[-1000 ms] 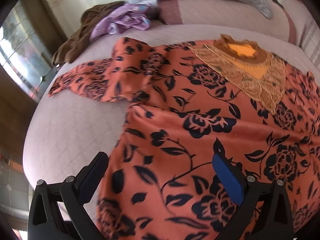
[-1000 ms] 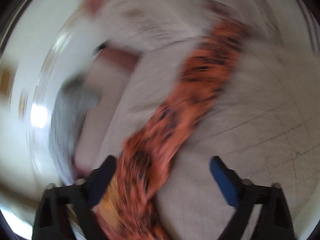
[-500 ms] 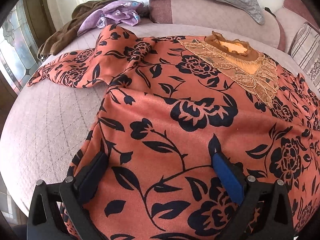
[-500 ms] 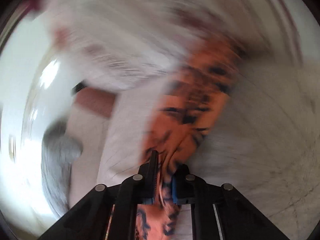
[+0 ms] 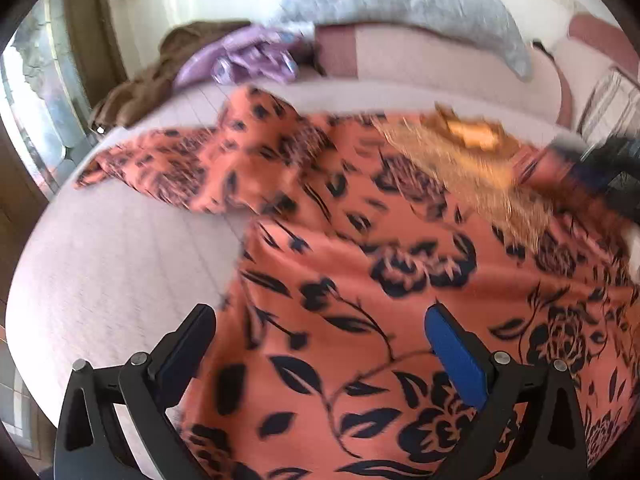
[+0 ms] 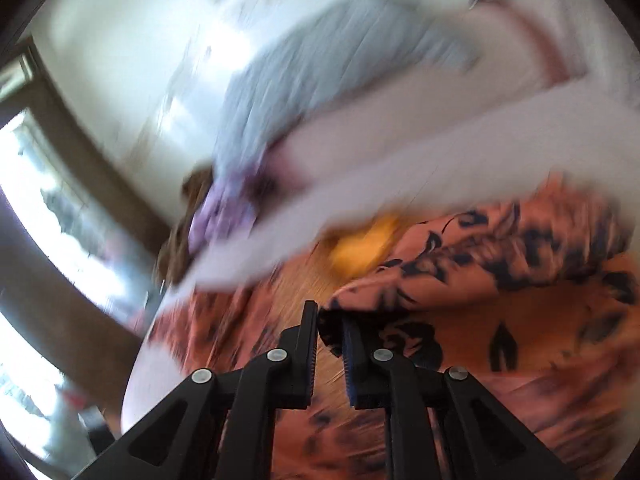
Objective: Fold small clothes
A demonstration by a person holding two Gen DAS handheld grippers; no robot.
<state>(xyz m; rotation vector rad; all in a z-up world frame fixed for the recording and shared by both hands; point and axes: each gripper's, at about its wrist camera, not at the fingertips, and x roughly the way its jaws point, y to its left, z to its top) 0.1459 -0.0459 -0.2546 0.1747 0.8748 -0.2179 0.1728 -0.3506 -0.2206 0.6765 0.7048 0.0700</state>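
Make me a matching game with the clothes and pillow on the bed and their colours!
Things:
1. flowery dress
2. pillow
3. crumpled cloth
4. neck trim

Colours:
A. purple
B. gold
C. orange with dark flowers
D. grey

Pairs: 1-C, 2-D, 3-A, 4-B
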